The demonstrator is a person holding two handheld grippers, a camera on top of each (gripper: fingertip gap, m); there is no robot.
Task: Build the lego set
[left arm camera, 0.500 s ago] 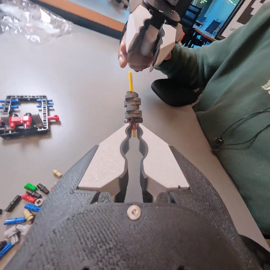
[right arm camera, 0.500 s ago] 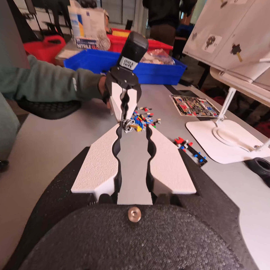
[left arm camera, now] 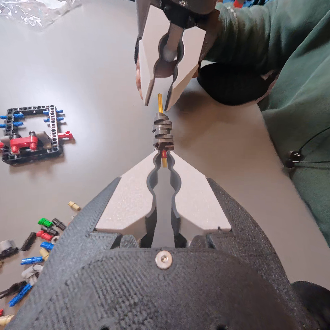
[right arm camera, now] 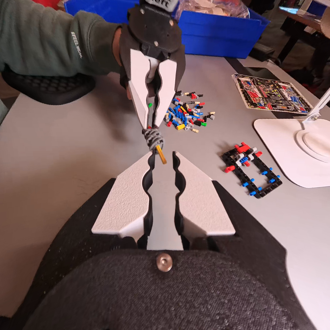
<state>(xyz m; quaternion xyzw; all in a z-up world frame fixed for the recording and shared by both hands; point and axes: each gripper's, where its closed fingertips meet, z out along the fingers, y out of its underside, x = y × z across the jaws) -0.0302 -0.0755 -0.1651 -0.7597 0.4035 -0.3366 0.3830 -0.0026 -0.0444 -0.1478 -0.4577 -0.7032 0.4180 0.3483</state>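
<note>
The left gripper (left arm camera: 163,153) is pinching the lower end of a yellow axle (left arm camera: 160,105) that carries a stack of grey crank pieces (left arm camera: 162,131) and a small red bush (left arm camera: 164,154), holding it upright above the grey table (left arm camera: 80,67). The right gripper (left arm camera: 155,107), which half a second ago was hanging above the axle's free tip, is now straddling that tip with its jaws parted and not yet touching it. In the right wrist view the tip (right arm camera: 161,155) is sitting between the spread fingers. This is likely setting up a regrip or a push on the stack. The black frame sub-assembly (right arm camera: 250,172) and the pile of loose pins (right arm camera: 187,114) are lying well apart.
</note>
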